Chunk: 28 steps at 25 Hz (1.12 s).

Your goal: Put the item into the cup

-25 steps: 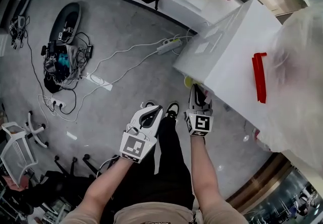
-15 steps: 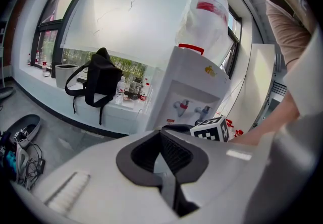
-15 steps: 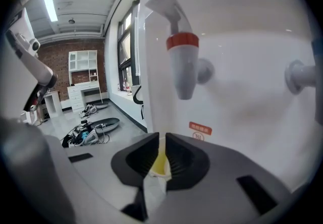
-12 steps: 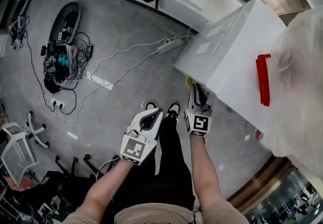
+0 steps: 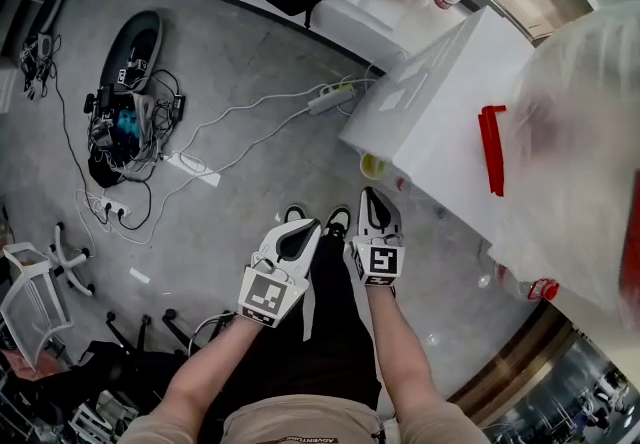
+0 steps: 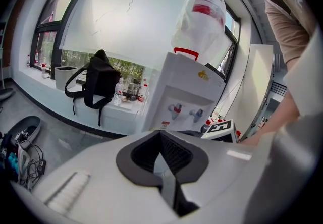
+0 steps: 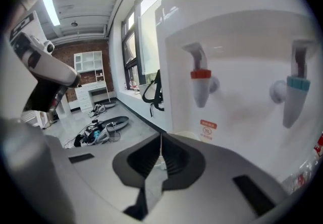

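Evidently the task is not yet begun: the left gripper and right gripper both have their jaws pressed together on nothing, the yellowish cup stands at the water dispenser's front, and no item can be identified.

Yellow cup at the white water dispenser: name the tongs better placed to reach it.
Right, probably: the right tongs point at the yellow cup below the white water dispenser; the left tongs sit farther back.
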Available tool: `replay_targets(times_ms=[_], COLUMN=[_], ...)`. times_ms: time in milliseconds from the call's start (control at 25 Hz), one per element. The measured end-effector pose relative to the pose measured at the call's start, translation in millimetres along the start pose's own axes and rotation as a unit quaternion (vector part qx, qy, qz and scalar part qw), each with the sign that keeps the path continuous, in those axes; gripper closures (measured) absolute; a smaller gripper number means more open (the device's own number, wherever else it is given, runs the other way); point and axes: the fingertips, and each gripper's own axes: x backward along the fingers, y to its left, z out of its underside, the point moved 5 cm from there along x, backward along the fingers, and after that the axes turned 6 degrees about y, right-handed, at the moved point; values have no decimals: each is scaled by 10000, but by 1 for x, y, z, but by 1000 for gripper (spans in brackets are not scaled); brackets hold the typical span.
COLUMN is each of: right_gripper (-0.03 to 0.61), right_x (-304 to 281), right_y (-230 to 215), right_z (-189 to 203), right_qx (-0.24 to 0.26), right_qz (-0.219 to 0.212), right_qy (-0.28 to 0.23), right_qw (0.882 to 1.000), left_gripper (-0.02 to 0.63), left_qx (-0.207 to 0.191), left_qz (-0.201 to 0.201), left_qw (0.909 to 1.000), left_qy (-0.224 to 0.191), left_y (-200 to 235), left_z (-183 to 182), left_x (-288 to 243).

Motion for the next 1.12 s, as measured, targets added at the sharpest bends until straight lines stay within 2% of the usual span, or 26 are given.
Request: replay_targets(times_ms=[320,480,720,920,1120], right_gripper=[566,566,566,566,566], right_x=[71,104,145,182,216], right_y=[41,44,39,44,39], right_z=[-56,-108,-172,-215,-251], right_qx=[313,274,112,487,539], right_qz=[-618,-624,-569,-806,-755], right_qy=[43,-282,-477,-588,-762], right_qw=[9976,9973,9972,9938,9928], left_gripper=[606,606,606,606,606], left_qx=[-495,-642,-855,-822,-782], left_qz=[47,27,56,-113,-318], left_qw=[9987,9977,9957,9946,9922], left_qy=[-70,-198,-342,-630,-921], left_y=[-19,-25,-45,-57,-55], left_z=[-51,-88,-142,-180,-212], left_x=[43,61,87,118,146])
